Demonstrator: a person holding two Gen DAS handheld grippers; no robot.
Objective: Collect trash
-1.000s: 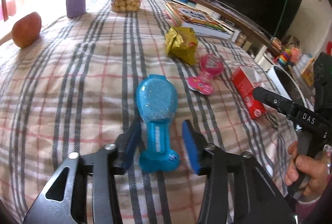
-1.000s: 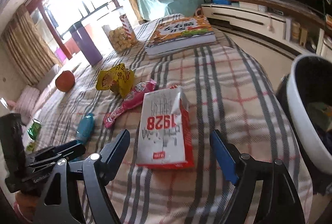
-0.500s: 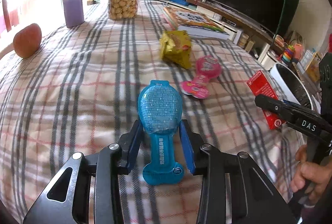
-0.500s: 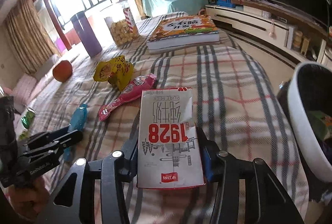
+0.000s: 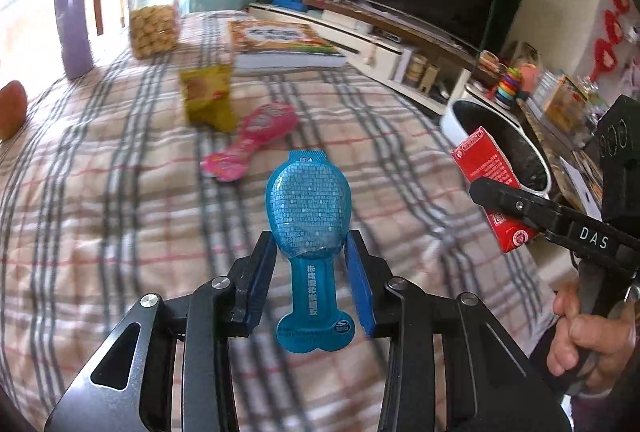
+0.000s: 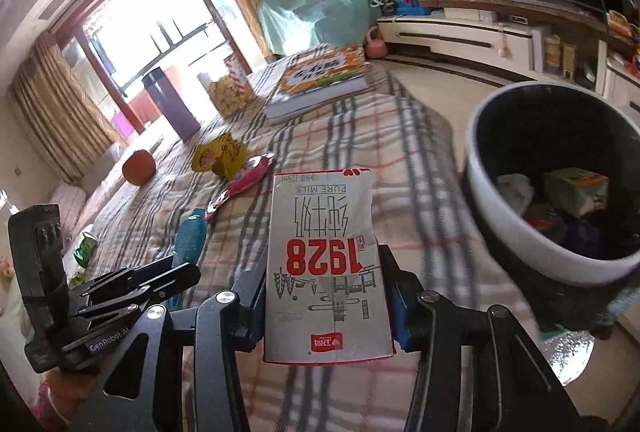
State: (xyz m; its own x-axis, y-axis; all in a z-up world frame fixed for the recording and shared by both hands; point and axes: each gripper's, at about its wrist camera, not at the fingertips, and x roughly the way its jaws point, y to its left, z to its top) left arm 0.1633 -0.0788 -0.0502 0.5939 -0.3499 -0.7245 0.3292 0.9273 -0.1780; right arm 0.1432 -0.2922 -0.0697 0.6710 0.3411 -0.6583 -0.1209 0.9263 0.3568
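While both tools were held above the plaid-covered bench [image 5: 100, 192], the far left carried a purple tumbler [image 5: 72, 28], a cookie jar [image 5: 154, 20] and an orange fruit [image 6: 138, 167]. Right of those lay a yellow snack wrapper [image 5: 206, 94], a pink wrapper [image 5: 250, 142] nearer, and a thick book [image 5: 280, 44] farther off. Left gripper [image 5: 310, 264] had its jaws closed on the blue wrapper [image 5: 308, 208], pinched just below its round head, lifted off the cloth, handle end toward the camera. Right gripper [image 6: 326, 292] had its jaws clamped on both side edges of the milk carton [image 6: 326, 256], white face with red "1928" up, raised above the bench's right edge. Just right of it stood the white-rimmed trash bin [image 6: 516, 232] off the bench, already with litter inside. Motion blur smeared the background.
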